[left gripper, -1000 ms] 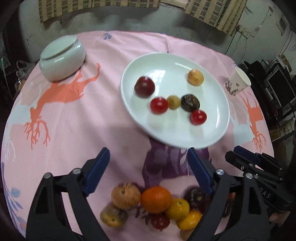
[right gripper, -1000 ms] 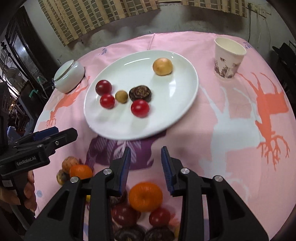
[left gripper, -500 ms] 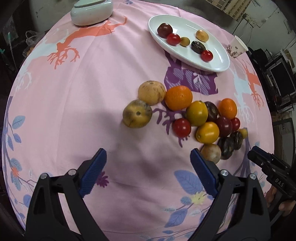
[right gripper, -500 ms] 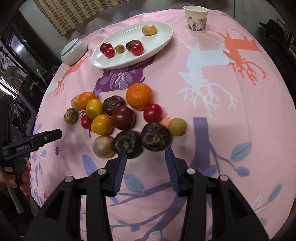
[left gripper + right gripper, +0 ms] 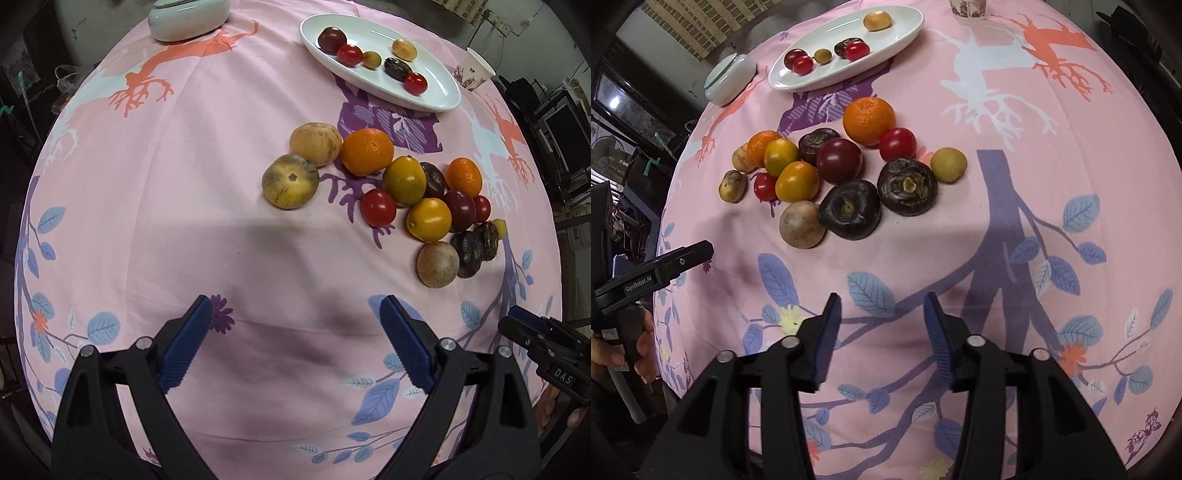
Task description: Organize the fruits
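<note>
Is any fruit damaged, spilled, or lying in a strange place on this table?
Nothing stands out. Six fruits lie on the plate; the pile rests loose on the cloth, whole and unspilled.

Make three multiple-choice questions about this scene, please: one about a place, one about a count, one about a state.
1. Where does the paper cup stand?
A. beside the plate
B. among the loose fruits
C. on the plate

2. How many fruits lie on the plate?
A. three
B. six
C. nine

3. What is between the fingers of the left claw?
A. an orange
B. a tomato
C. nothing

Answers:
1 A: the paper cup stands on the cloth just past the end of the plate.
2 B: six fruits show on the plate in both views, among them two red tomatoes.
3 C: the left claw is open over bare cloth, well short of the loose fruits.
</note>
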A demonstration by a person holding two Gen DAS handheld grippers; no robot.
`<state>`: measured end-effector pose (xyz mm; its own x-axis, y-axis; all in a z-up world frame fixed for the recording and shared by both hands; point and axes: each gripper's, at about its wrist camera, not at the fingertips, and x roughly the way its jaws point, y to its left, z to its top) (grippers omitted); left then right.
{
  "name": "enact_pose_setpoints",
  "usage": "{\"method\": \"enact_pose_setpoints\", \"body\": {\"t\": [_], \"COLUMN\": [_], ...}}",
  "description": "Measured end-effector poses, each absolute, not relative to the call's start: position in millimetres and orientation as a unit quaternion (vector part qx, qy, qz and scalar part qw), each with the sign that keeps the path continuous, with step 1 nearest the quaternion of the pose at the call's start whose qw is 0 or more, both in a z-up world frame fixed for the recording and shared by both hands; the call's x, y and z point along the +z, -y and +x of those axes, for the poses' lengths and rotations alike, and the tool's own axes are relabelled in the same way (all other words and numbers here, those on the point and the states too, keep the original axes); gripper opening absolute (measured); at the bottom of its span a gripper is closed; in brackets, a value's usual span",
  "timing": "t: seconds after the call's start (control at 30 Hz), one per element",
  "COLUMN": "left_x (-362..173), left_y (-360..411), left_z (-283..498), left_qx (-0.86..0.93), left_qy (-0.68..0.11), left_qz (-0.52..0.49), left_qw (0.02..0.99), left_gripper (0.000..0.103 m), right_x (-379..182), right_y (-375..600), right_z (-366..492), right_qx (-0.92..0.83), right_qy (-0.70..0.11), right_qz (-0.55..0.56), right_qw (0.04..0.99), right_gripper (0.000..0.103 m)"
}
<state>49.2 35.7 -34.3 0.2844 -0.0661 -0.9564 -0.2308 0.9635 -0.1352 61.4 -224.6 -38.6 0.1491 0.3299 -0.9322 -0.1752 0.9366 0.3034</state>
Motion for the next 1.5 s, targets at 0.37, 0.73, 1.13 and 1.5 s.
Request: {"method": "enact_pose_setpoints", "body": {"t": [0.37, 0.73, 1.13, 1.5], "left_x": [-44, -67, -70, -68], "left_y": [-43, -40, -55, -62], "left_z": [76, 114, 102, 99], "left_qx": [0.086, 0.062, 0.045, 0.047], "left_qy": [-0.561, -0.585, -0.576, -0.580], "left_qz": [-0.085, -0.075, -0.120, -0.151], "left_qw": [0.819, 0.805, 0.808, 0.799], "left_gripper": [0.093, 0.033, 0.015, 0.021], "right_x": [-40, -45, -63, -69], "right_y": [239, 216, 140, 109], "right_z": [58, 61, 77, 89], "right_qx": [0.157, 0.194, 0.260, 0.219], "right_qy": [-0.628, -0.619, -0.638, -0.596], "right_qz": [0.083, 0.065, 0.069, -0.049], "right_qw": [0.757, 0.758, 0.721, 0.771], "right_gripper": [0.061, 0.061, 0.062, 0.062]}}
